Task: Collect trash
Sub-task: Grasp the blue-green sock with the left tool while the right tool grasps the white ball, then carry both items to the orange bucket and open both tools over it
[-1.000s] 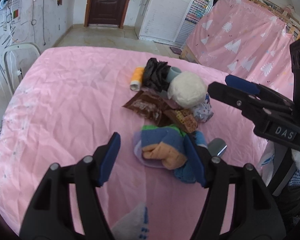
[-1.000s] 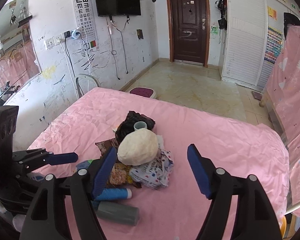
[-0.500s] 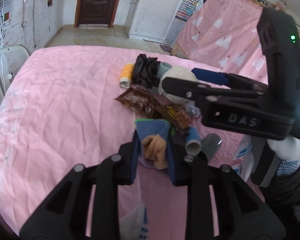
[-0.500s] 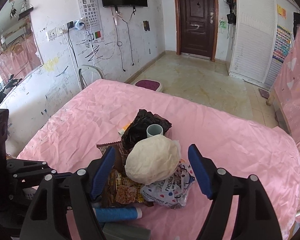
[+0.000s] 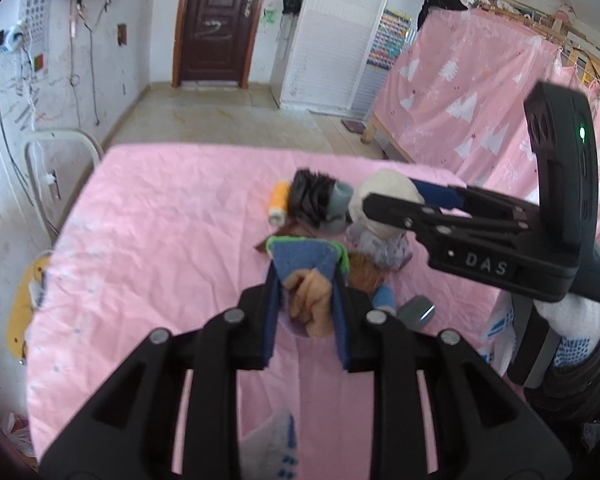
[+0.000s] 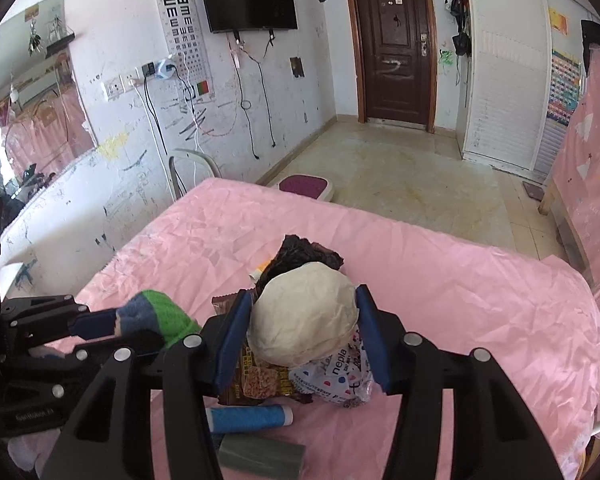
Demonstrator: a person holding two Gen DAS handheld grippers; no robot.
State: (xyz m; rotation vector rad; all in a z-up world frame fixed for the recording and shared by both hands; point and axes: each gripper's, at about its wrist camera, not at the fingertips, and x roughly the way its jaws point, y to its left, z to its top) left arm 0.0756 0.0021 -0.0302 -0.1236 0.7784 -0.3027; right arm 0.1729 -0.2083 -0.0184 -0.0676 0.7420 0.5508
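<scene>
A pile of trash lies on the pink bed [image 5: 160, 240]. My left gripper [image 5: 305, 280] is shut on a blue, green and orange sock [image 5: 306, 276], lifted a little off the bed; the sock shows in the right wrist view [image 6: 156, 314] too. My right gripper [image 6: 304, 328] has closed against both sides of a cream-white ball of crumpled wrap [image 6: 304, 320], also seen in the left wrist view [image 5: 384, 196]. Under it lie a dotted white wrapper [image 6: 336, 376] and a brown snack wrapper [image 6: 260, 384].
A black plastic bag [image 5: 312, 200], a grey cup [image 5: 342, 196] and an orange thread spool [image 5: 278, 202] lie behind the pile. A blue spool [image 6: 248, 418] and a grey tube [image 6: 260, 456] lie near me. A white chair [image 5: 56, 156] stands left of the bed.
My left gripper closed on the sock and raised it. My right gripper moved forward over the pile and narrowed around the cream ball.
</scene>
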